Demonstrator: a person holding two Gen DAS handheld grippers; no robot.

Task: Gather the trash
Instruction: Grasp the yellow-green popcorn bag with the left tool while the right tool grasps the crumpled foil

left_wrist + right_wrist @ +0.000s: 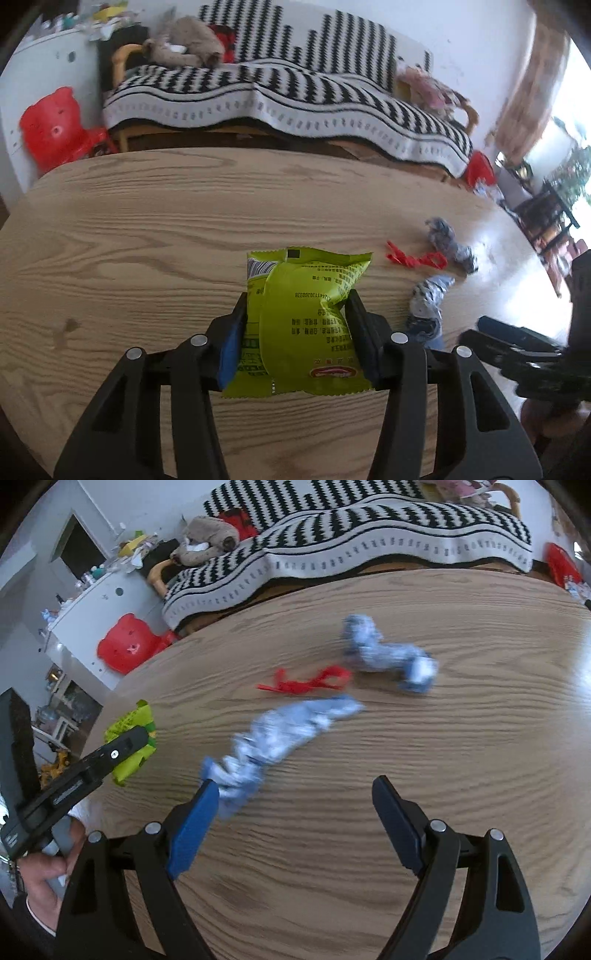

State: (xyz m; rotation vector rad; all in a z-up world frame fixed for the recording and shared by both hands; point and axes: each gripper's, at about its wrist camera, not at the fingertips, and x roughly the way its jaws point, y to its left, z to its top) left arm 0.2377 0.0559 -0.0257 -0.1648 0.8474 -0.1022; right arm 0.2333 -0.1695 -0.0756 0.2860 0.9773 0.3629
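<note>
Two views. Left wrist: left gripper point(295, 317) clamped green snack packet point(306, 325) between both fingers, above wooden table point(147, 229); striped sofa point(295, 96) behind. Right wrist: right gripper point(291, 812) spread wide, empty; left pad point(192, 830) touched long crumpled wrapper point(280, 731); red scrap point(306, 682) and second crumpled wrapper point(388, 653) lay beyond.

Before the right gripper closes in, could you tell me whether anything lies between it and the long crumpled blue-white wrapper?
Nothing visible does: the open right gripper faces the long crumpled blue-white wrapper across bare wooden table.
</note>
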